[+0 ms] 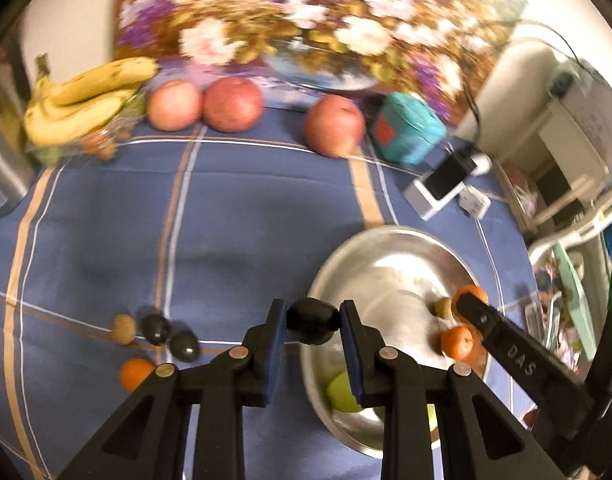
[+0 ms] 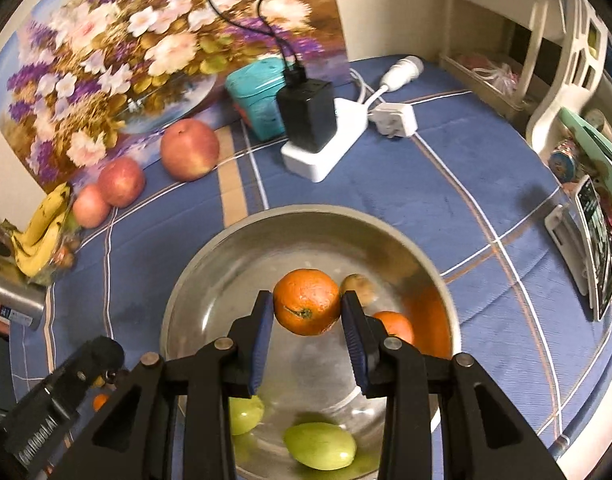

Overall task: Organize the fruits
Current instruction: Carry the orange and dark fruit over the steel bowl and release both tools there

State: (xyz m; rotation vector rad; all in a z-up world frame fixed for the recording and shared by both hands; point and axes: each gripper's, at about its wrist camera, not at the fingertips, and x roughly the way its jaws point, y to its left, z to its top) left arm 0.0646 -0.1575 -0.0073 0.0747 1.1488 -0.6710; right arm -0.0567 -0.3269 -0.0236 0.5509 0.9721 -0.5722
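Left tongs [image 1: 313,320] clamp a small dark fruit [image 1: 312,319] at lower centre, beside the steel bowl [image 1: 386,240]. Right tongs [image 2: 307,307] clamp a mandarin [image 2: 307,306] above the bowl. Both seem light, soft-skinned; squeeze gently across the middle.

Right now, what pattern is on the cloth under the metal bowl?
Blue cloth crossed by tan and white stripes in a wide plaid; clearest in the right wrist view.
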